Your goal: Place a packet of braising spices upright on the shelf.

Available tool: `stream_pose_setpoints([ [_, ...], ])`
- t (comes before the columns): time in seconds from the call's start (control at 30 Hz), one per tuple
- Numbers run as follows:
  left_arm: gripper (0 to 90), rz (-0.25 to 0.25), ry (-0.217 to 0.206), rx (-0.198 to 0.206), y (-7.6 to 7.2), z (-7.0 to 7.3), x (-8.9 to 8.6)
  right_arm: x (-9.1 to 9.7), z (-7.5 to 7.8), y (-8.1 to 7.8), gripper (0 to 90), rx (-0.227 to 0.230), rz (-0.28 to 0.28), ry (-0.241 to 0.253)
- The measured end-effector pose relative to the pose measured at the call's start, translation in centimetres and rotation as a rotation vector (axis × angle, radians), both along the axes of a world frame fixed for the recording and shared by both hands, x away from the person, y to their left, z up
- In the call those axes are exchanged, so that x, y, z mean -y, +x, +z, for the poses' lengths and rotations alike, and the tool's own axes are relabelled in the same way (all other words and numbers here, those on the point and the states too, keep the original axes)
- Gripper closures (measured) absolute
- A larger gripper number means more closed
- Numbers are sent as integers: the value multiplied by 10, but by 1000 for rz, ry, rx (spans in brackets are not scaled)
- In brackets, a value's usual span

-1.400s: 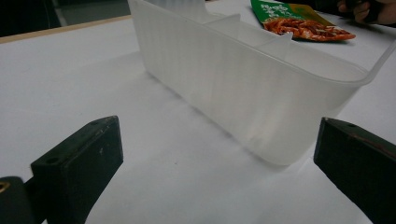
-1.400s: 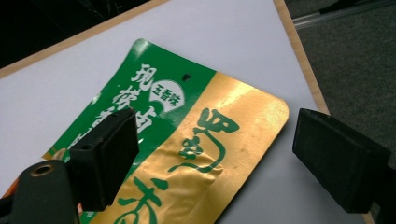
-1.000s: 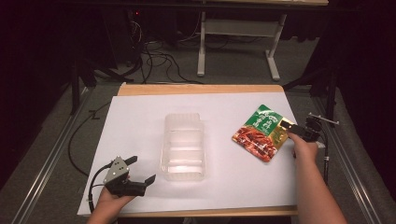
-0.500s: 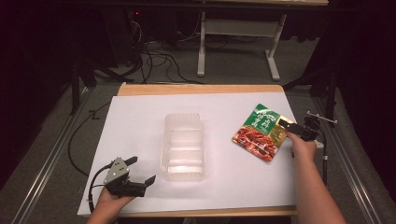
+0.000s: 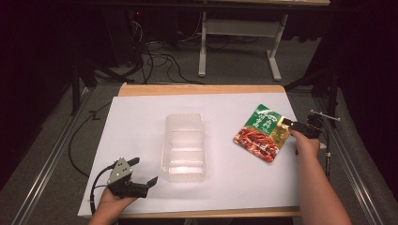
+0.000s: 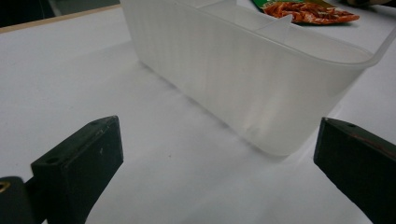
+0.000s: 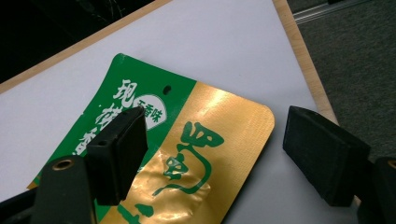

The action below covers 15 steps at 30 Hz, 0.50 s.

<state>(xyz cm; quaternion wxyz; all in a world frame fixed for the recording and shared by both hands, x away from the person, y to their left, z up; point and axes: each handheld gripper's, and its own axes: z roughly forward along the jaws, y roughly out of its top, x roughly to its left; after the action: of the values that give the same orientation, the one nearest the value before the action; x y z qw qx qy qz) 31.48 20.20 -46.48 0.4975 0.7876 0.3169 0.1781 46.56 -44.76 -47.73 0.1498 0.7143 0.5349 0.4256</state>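
Note:
A clear plastic tray (image 5: 184, 146) with dividers lies in the middle of the white table sheet; its near wall (image 6: 243, 79) fills much of the left gripper view. My left gripper (image 5: 140, 177) rests open at the front left, jaws wide apart, just short of the tray's corner. A green, gold and red food pouch (image 5: 261, 133) lies flat at the right. My right gripper (image 5: 292, 124) is open at the pouch's right edge, with one jaw over the green and gold print (image 7: 187, 140) and the other over the bare sheet beside it.
The wooden table edge (image 5: 202, 89) runs along the back and shows at the right (image 7: 308, 70). Metal rails flank the table on both sides. A white desk frame (image 5: 234, 42) and cables stand on the floor behind.
The left gripper has shifted slightly lower near the front edge. The right gripper stays by the pouch's right edge with little visible movement.

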Motion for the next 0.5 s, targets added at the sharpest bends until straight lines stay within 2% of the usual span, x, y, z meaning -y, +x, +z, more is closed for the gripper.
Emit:
stream_pose_setpoints([
  [0.1,19,-2,6,0,-1,0,0,-2,-1,0,268,10,6,26],
  [0.2,19,4,2,6,-1,1,0,-2,-2,0,282,13,3,31],
  [0.33,20,-1,8,0,-1,0,0,0,-3,-3,367,40,-4,76],
  [0.4,20,-1,11,2,-1,0,0,1,-2,-3,382,43,-1,78],
  [0.5,20,2,11,1,0,0,0,0,0,-6,436,83,16,79],
])
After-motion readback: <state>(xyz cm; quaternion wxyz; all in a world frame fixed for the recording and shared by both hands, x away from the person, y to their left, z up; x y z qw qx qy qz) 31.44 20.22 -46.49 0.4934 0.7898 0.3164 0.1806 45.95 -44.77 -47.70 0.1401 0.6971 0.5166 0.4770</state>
